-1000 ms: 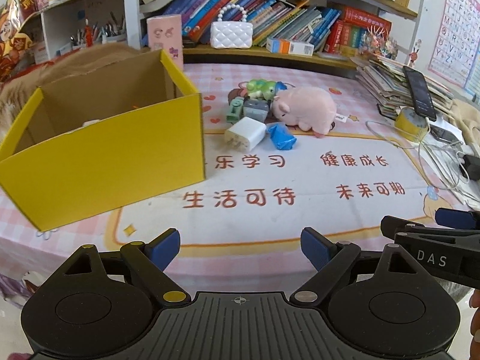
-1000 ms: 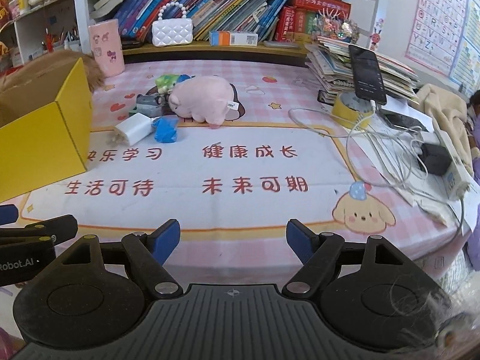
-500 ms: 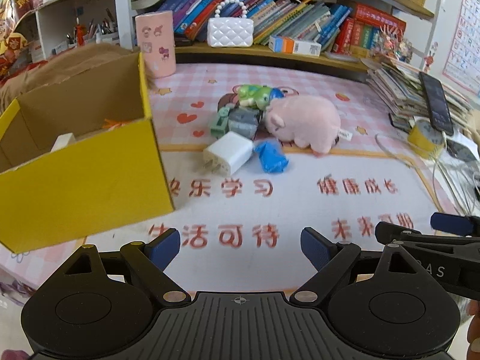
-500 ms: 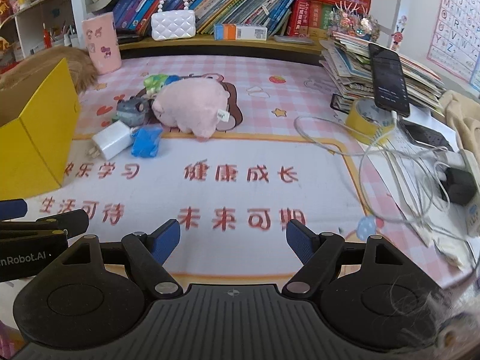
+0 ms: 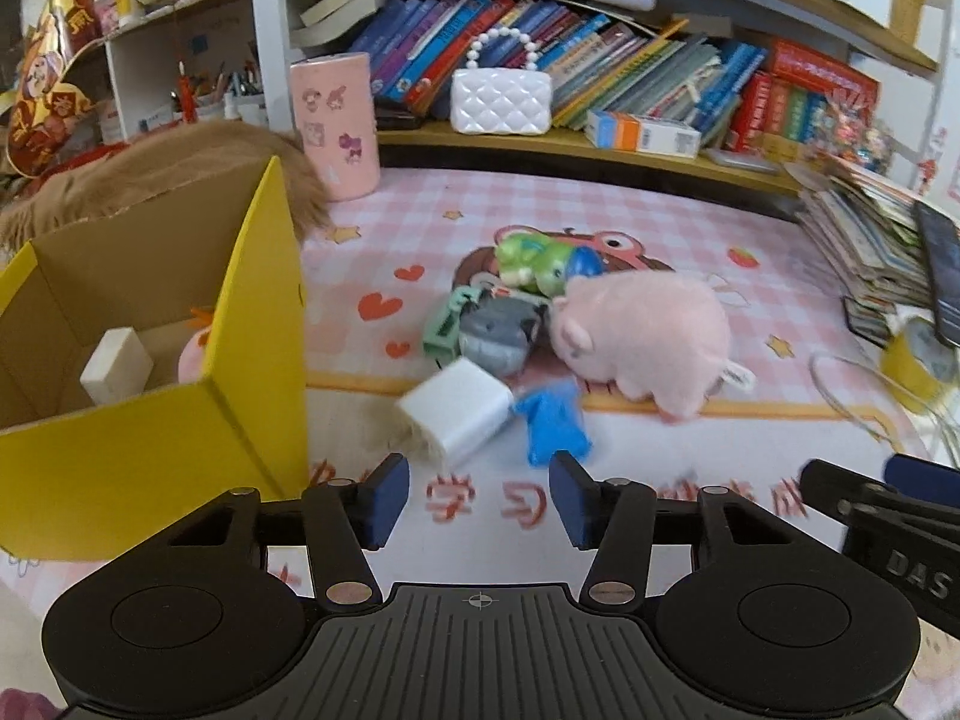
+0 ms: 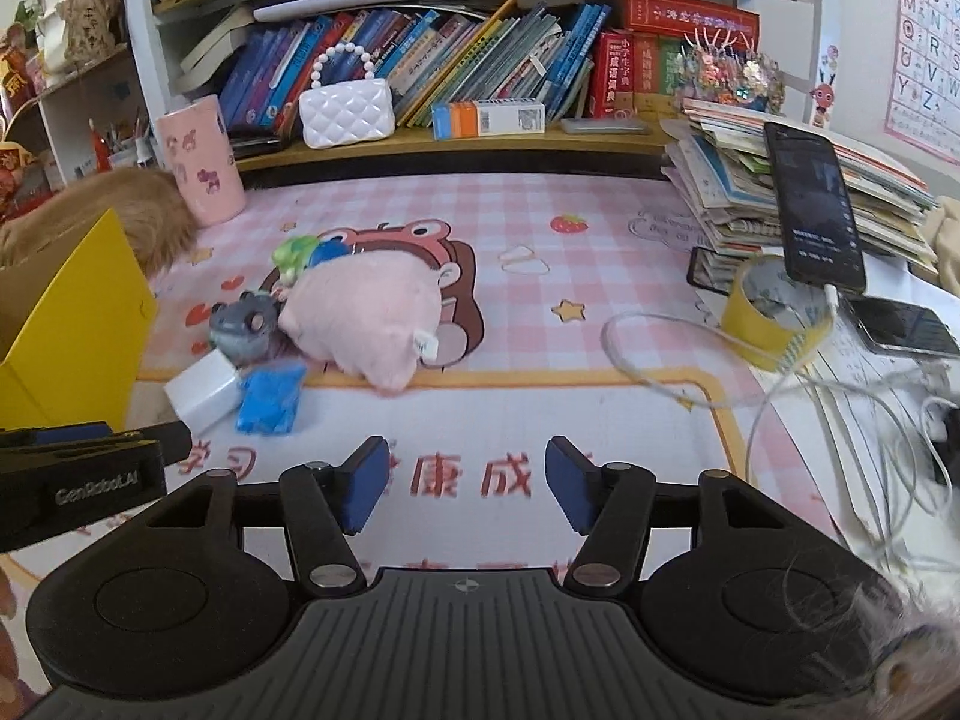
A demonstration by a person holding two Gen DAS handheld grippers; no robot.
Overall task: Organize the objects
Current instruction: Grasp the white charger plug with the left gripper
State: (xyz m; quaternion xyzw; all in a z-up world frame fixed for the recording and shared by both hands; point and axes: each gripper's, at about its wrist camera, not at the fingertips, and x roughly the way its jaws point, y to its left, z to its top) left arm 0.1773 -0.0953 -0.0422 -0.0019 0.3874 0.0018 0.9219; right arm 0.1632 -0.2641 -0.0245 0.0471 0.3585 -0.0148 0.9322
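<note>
I have the left gripper (image 5: 479,501) low in the frame, fingers apart and empty, having just narrowed, lined up on the white charger block (image 5: 457,418) lying just above them. The right gripper (image 6: 461,492) has narrowed likewise and holds nothing. I should straddle the block squarely, clear of the blue wrapper (image 5: 555,425), then carry it to the yellow box (image 5: 150,456) at left.
</note>
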